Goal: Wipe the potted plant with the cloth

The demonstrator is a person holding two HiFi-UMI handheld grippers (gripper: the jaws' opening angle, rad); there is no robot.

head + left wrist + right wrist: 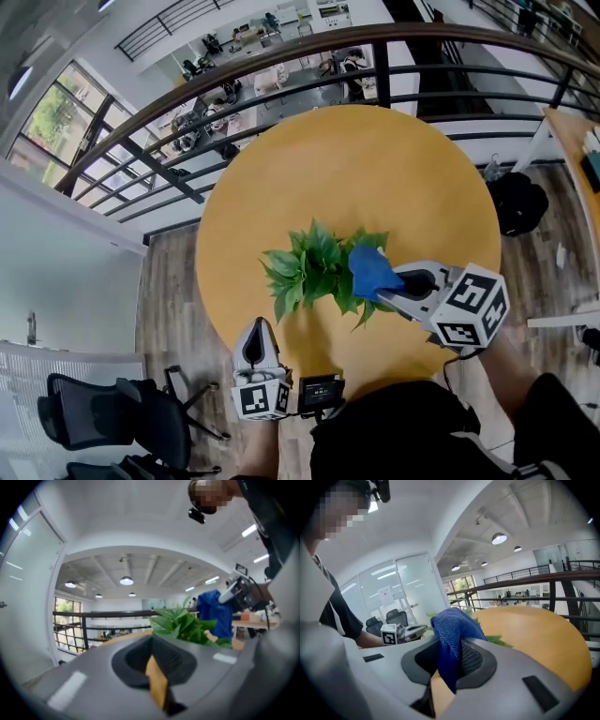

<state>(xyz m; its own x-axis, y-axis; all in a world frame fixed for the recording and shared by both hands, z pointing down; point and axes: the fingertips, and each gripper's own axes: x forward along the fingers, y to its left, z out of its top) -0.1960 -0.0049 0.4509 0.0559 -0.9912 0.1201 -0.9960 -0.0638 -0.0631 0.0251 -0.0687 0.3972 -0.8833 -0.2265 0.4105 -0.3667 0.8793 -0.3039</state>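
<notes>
Now | right gripper [394, 284] fingers clenched on cloth [373, 269] over plant [314, 267] | left gripper [255, 330] fingers closed, empty

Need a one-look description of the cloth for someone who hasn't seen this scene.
Start at the round yellow table; a green leafy potted plant stands on it. At the plant's edge nearest the right gripper is the cloth, a bunched piece pinched in that gripper's jaws. It is the only blue thing there, set against green leaves and yellow tabletop.
</notes>
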